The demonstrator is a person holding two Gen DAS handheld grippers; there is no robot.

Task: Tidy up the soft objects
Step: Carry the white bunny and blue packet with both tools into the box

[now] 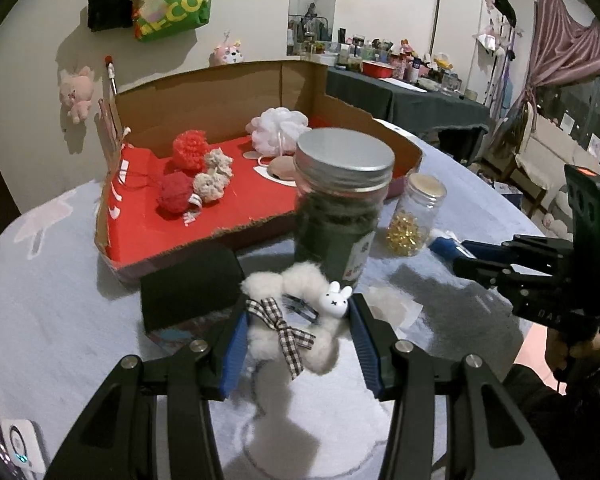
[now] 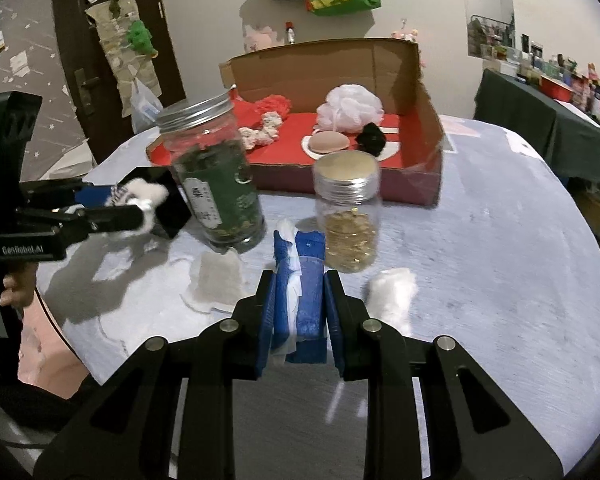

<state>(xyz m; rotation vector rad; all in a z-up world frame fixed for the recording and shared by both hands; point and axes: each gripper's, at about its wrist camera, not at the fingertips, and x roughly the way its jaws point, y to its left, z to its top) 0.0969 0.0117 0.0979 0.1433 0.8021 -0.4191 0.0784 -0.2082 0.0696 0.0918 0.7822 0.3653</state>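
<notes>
Grippers hover over a round table (image 2: pixel 500 220) covered in pale cloth. The left gripper (image 1: pixel 296 332) holds a fluffy white scrunchie (image 1: pixel 296 340), with a checked bow and a small white rabbit charm (image 1: pixel 335 298), between its blue pads, just above the tabletop, in front of a tall jar of dark green leaves (image 1: pixel 340 204). The right gripper (image 2: pixel 300 304) has its jaws narrowed on a blue cloth bundle (image 2: pixel 308 280) with white tissue tucked into it. A small jar of gold beads (image 2: pixel 350 220) stands just beyond. Behind both jars, a cut-down cardboard box (image 1: pixel 220 96) with a red floor holds red and cream pompoms (image 1: pixel 190 148), a white mesh bath puff (image 1: pixel 278 128) and a beige pad (image 2: pixel 327 142).
</notes>
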